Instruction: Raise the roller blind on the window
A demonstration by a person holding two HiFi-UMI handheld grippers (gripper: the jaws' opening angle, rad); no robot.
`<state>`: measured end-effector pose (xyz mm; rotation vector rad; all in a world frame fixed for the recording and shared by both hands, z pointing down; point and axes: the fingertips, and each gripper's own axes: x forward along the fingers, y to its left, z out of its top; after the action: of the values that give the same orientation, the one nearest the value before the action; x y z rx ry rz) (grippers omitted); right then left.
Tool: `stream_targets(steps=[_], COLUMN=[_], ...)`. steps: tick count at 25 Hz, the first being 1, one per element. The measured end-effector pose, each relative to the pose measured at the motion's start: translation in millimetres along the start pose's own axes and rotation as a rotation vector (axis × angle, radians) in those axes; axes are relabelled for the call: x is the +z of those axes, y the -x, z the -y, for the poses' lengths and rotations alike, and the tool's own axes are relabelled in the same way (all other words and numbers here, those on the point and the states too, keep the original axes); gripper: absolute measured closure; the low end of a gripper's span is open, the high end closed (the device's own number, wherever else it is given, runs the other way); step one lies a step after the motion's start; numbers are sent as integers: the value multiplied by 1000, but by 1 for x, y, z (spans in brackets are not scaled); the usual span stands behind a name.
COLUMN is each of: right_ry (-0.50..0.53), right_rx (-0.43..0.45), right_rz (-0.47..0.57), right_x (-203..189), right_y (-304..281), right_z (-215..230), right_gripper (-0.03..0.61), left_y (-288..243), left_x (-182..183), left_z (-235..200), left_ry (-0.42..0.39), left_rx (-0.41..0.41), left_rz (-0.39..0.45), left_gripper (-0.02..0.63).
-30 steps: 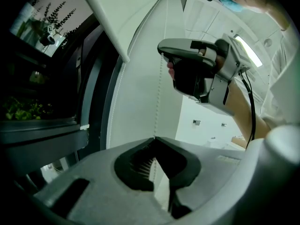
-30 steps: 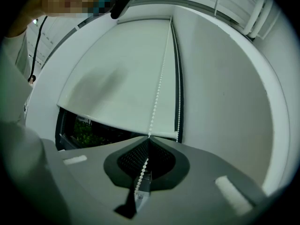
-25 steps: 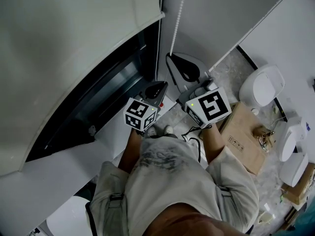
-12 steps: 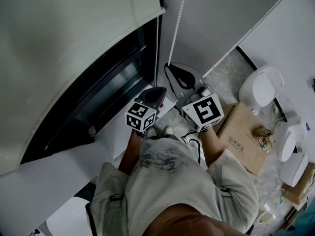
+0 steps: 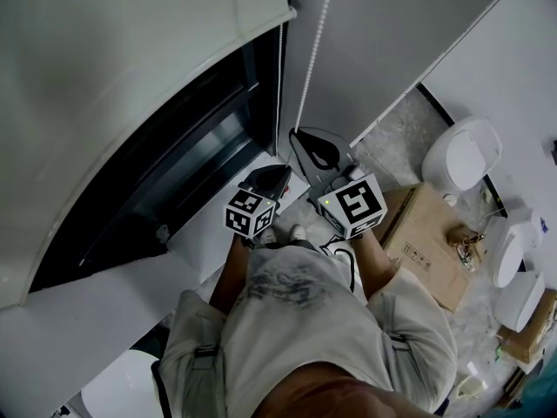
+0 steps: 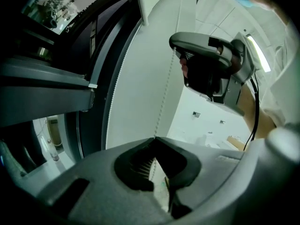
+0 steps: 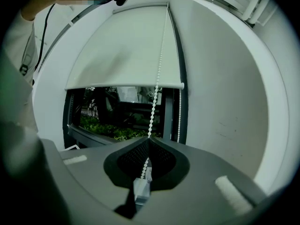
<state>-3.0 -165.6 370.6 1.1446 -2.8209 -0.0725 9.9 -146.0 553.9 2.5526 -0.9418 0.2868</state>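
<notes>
Both grippers pinch the bead chain (image 7: 158,64) at the right edge of the window (image 7: 122,118), right gripper (image 7: 147,139) above left gripper (image 6: 154,138), and the chain runs straight up from them past the roller blind (image 7: 122,50), whose bottom bar (image 7: 124,86) hangs partway up the window.

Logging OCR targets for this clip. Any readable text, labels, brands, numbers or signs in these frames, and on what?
None of the views shows text that can be read.
Cardboard box: small dark printed marks on its top, too small to read.
Marker cubes: black-and-white square patterns only, no letters or digits.
Roller blind, wall and window frame: no print visible.
</notes>
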Motion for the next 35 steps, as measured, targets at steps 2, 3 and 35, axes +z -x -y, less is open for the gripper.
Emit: stream_targets(steps=[2,3,35], right_ry=[-4,-5,-4], right_rx=[3,4,22], right_rz=[-5,-5,-1], right_x=[-5,-6,-6], right_y=[0,0,-5], right_z=[-2,-2,-4], right_gripper=[569,569,568], left_y=[0,0,85], left_x=[-5,-6,262], left_z=[1,1,69], left_ry=[6,8,-423], left_rx=[-2,-3,29], left_rz=[-7,-8,482], left_gripper=[601,601,515])
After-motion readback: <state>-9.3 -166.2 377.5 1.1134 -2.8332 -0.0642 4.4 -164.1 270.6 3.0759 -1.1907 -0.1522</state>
